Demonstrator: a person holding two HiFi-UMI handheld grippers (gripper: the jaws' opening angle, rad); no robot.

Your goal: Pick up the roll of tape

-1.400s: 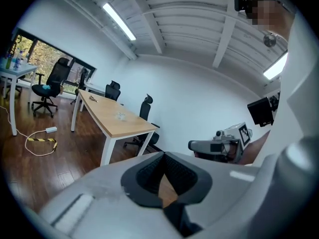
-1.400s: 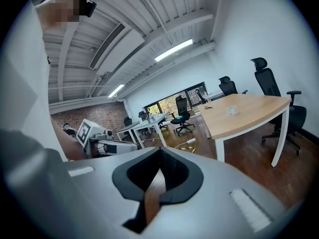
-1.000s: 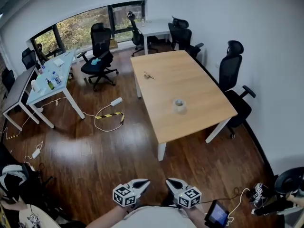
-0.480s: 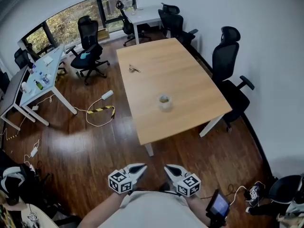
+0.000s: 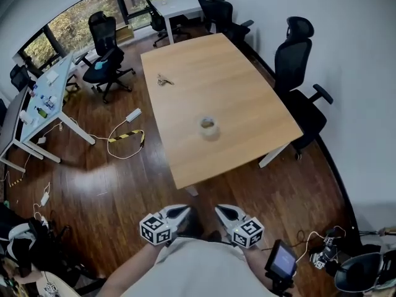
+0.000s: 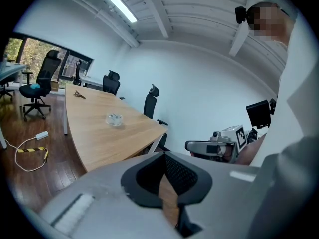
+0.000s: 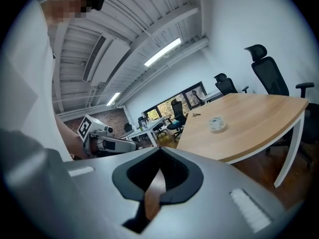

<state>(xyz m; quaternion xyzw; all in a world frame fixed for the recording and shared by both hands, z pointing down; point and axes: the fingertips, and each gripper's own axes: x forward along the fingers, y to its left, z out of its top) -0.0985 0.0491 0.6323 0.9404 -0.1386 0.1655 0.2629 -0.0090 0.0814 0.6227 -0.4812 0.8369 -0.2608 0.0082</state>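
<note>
The roll of tape (image 5: 208,125) lies flat near the middle of a long wooden table (image 5: 247,98), well ahead of both grippers. It also shows small and far off in the left gripper view as the tape (image 6: 114,118) and in the right gripper view as the tape (image 7: 216,123). My left gripper (image 5: 184,211) and right gripper (image 5: 221,211) are held side by side close to the body, over the wood floor short of the table's near end. Left gripper (image 6: 164,154) is shut and empty. Right gripper (image 7: 159,149) is shut with nothing in it.
A small metal object (image 5: 163,80) lies farther along the table. Black office chairs (image 5: 298,60) stand at the table's right side and far end. A cable with a striped cover (image 5: 125,138) trails on the floor at the left, beside a pale desk (image 5: 43,98). A screen device (image 5: 281,260) is at lower right.
The table and tape have come nearer and slid lower and leftward in the head view as I moved toward them. Both grippers stay shut, held together near the body.
</note>
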